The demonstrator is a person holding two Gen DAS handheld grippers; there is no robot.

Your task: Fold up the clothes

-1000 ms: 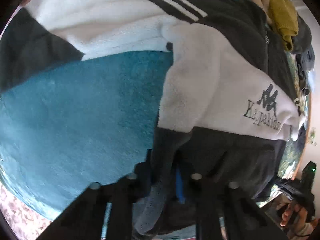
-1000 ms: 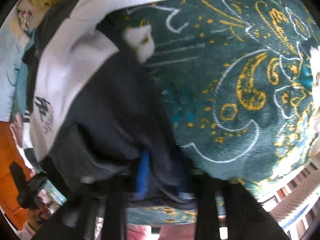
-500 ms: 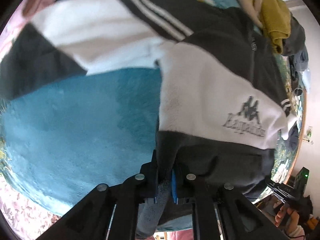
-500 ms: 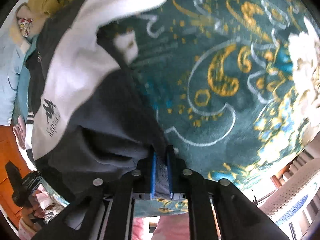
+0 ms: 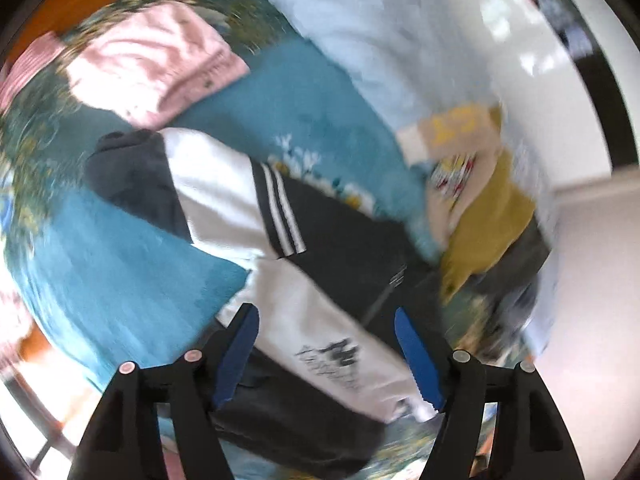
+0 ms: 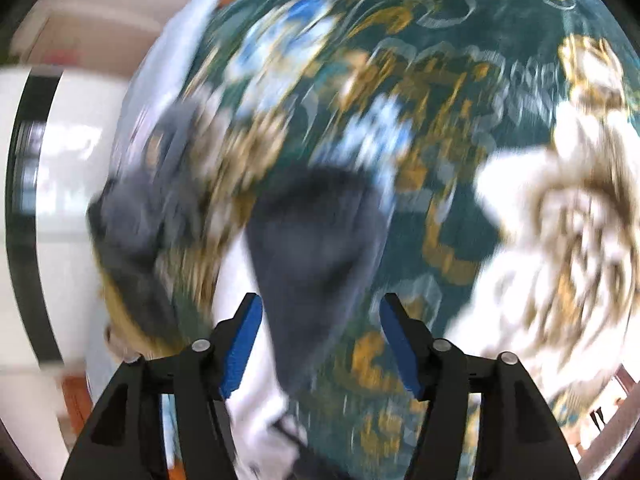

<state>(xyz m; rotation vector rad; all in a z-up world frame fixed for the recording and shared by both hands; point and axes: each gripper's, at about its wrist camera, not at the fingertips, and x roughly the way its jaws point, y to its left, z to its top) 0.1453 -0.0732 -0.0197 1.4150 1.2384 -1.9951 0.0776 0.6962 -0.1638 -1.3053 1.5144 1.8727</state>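
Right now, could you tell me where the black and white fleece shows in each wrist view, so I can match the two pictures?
Left wrist: the fleece runs from left of centre down to the bottom, between the open left gripper fingers, unpinched.
Right wrist: only its dark end and a white strip show, bottom centre, between the open right gripper fingers.
Shared landmark: the teal patterned blanket beneath it.

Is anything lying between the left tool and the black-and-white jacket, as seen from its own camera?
Nothing visible. The left tool is open, its jaws just spread, with the black-and-white jacket directly below and nothing over it. The pile of clothes sits off to the side, apparently meeting the jacket's far edge.
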